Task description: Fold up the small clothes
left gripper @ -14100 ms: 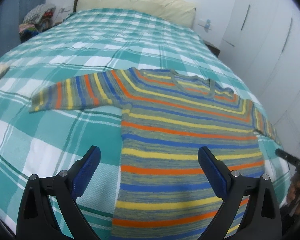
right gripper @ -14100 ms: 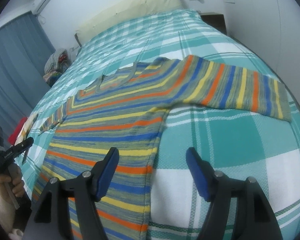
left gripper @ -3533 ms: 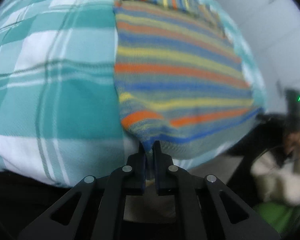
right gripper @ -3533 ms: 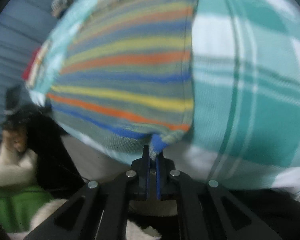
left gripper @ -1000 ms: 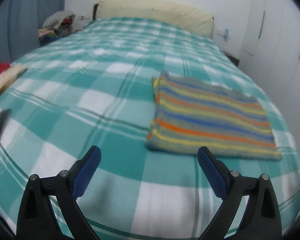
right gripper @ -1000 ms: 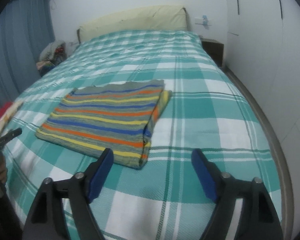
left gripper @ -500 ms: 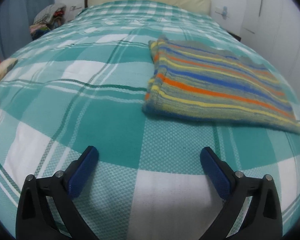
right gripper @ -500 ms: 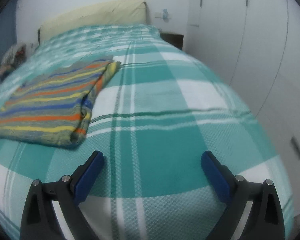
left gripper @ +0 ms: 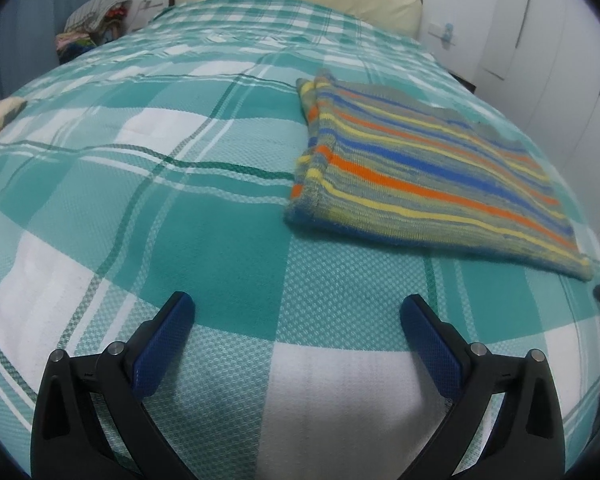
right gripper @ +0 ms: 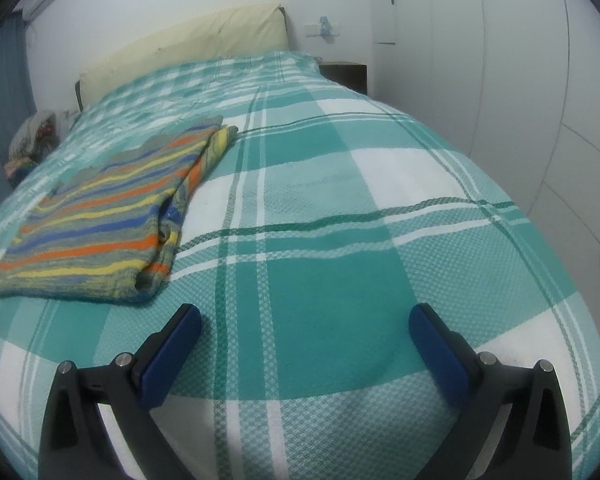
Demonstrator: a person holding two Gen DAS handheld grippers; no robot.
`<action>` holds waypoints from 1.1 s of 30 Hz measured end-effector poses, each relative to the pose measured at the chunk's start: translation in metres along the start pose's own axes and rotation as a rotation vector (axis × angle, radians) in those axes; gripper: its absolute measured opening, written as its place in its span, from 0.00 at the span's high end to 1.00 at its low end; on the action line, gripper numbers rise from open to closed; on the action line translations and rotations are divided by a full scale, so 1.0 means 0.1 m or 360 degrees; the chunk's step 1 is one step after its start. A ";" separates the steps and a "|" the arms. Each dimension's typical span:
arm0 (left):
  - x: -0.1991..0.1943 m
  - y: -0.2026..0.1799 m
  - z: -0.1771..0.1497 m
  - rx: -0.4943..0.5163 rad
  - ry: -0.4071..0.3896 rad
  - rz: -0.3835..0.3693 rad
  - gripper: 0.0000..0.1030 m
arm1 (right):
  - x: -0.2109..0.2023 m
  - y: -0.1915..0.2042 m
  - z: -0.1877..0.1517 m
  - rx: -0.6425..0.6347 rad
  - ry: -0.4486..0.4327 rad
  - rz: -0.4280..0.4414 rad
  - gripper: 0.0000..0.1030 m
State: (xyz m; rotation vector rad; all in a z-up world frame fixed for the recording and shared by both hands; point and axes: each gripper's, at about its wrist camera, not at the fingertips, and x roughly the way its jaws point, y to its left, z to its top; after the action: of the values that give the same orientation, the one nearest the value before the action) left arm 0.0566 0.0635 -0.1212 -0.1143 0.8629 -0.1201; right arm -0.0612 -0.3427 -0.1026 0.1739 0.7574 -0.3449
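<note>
On the teal-and-white checked bed [left gripper: 204, 216], the striped sweater [left gripper: 428, 172] lies folded into a flat rectangle, its layered fold edges stacked at the sides; it looks finished, set square on the blanket so the layers hold by their own weight. In the right wrist view the same sweater [right gripper: 112, 200] sits off to the left, well short of the pillow [right gripper: 196, 44] at the headboard. Nearer the foot of the bed, the left hand-held gripper [left gripper: 298, 312] hovers low over bare blanket, jaws spread wide with nothing between them, apart from the sweater's near edge. The right hand-held gripper [right gripper: 304, 322] is likewise empty, its jaws opening to their widest over a teal square. Both seem parked clear of the garment so it stays undisturbed. A heap of clothes [left gripper: 94, 26] waits beside the bed.
</note>
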 end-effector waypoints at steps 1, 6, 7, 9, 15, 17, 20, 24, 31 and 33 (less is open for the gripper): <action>0.00 0.00 0.00 0.0002 0.0002 0.0001 0.00 | 0.00 0.01 0.00 -0.0005 0.0001 -0.0006 0.00; 0.01 -0.02 0.01 0.0018 0.0013 0.0024 0.00 | 0.00 0.02 0.00 -0.0007 0.0001 -0.0010 0.00; 0.02 -0.03 0.01 0.0020 0.0014 0.0026 0.00 | 0.00 0.01 0.00 -0.0008 0.0001 -0.0011 0.00; 0.03 -0.03 0.01 0.0020 0.0014 0.0026 0.00 | 0.00 0.02 0.00 -0.0012 0.0001 -0.0017 0.01; 0.03 -0.03 0.01 0.0022 0.0016 0.0028 0.00 | 0.00 0.01 0.00 -0.0007 -0.0003 -0.0010 0.00; 0.03 -0.03 0.01 0.0023 0.0016 0.0029 0.00 | 0.01 0.01 0.00 -0.0005 0.0001 -0.0007 0.00; 0.03 -0.03 0.01 0.0027 0.0017 0.0034 0.00 | 0.01 0.00 0.00 -0.0010 0.0001 -0.0015 0.00; 0.03 -0.04 0.01 0.0025 0.0016 0.0029 0.00 | 0.01 0.01 0.00 -0.0020 0.0001 -0.0025 0.00; 0.03 -0.04 0.01 0.0026 0.0018 0.0030 0.00 | 0.02 0.02 0.00 -0.0023 0.0003 -0.0028 0.00; 0.03 -0.04 0.01 0.0026 0.0018 0.0030 0.00 | 0.02 0.02 0.00 -0.0023 0.0003 -0.0028 0.00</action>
State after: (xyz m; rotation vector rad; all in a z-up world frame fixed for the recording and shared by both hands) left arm 0.0590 0.0596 -0.1221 -0.0900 0.8736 -0.1102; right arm -0.0595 -0.3412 -0.1037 0.1539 0.7638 -0.3558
